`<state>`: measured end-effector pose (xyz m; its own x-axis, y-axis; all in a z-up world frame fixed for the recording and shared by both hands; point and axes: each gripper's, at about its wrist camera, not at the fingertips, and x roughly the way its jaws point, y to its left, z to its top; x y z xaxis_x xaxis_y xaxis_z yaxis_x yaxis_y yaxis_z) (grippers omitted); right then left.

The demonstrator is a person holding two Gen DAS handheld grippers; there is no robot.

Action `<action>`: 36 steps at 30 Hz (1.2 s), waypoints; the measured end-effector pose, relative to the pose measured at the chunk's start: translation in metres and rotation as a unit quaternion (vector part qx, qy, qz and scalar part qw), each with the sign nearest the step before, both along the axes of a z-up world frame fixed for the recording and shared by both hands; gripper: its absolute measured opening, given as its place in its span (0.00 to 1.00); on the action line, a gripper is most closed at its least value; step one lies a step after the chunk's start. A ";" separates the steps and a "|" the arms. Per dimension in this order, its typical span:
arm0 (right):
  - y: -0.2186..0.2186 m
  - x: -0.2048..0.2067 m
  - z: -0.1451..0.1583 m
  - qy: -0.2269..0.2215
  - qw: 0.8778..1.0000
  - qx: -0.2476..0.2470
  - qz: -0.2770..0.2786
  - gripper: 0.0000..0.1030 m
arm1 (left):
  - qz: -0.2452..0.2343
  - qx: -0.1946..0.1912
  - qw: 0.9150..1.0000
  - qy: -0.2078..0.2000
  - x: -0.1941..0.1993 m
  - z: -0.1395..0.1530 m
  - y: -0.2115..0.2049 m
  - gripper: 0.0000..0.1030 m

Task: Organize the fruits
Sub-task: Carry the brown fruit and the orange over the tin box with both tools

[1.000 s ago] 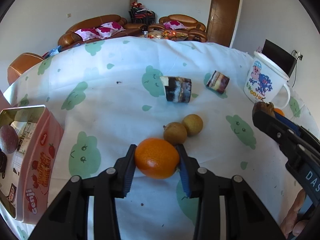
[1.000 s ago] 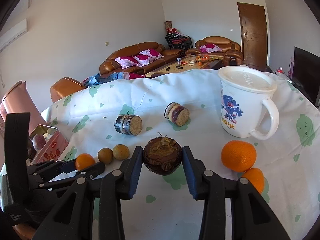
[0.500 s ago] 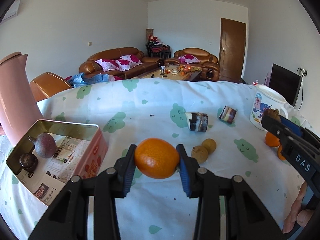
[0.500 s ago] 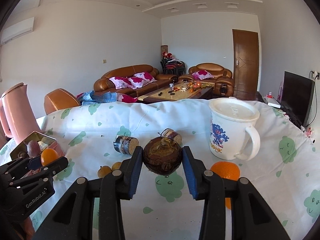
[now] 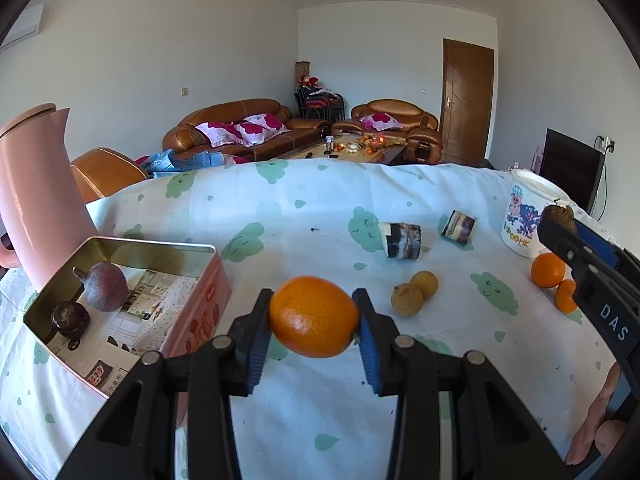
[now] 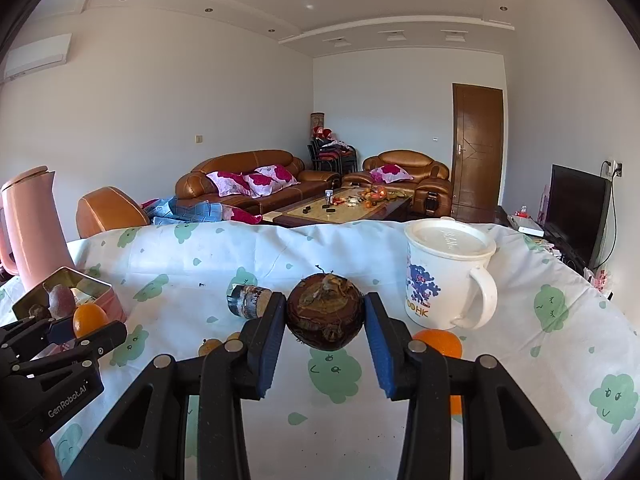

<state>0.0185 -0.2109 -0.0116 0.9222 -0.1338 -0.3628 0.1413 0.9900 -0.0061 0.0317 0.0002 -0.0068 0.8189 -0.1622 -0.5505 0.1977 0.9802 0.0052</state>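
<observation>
My left gripper [image 5: 314,320] is shut on an orange mandarin [image 5: 314,316], held above the tablecloth to the right of an open pink tin [image 5: 200,300]. Inside the tin lie a purple-brown fruit [image 5: 106,286] and a small dark round fruit [image 5: 71,317]. My right gripper [image 6: 325,320] is shut on a dark brown round fruit [image 6: 325,317], raised over the table. On the cloth lie two small tan fruits [image 5: 416,292] and two oranges [image 5: 548,270]. One orange [image 6: 438,342] shows behind the right finger.
A pink jug [image 5: 36,200] stands behind the tin at the left. A white lidded mug [image 6: 444,276] stands at the right. Two short dark cane pieces [image 5: 400,240] [image 5: 459,227] lie mid-table. The green-patterned tablecloth [image 5: 280,208] covers the table. A hand [image 5: 596,416] holds the right gripper.
Both grippers have lifted and tilted up with their fruits, so the room now shows above the table. The left gripper has shifted left toward the tin, which is now in fuller view.
</observation>
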 end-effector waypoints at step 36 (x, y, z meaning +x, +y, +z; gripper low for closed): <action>0.129 0.007 -0.004 0.013 0.997 -0.010 0.072 0.41 | 0.081 -0.021 0.995 -0.051 0.013 0.017 0.135 0.40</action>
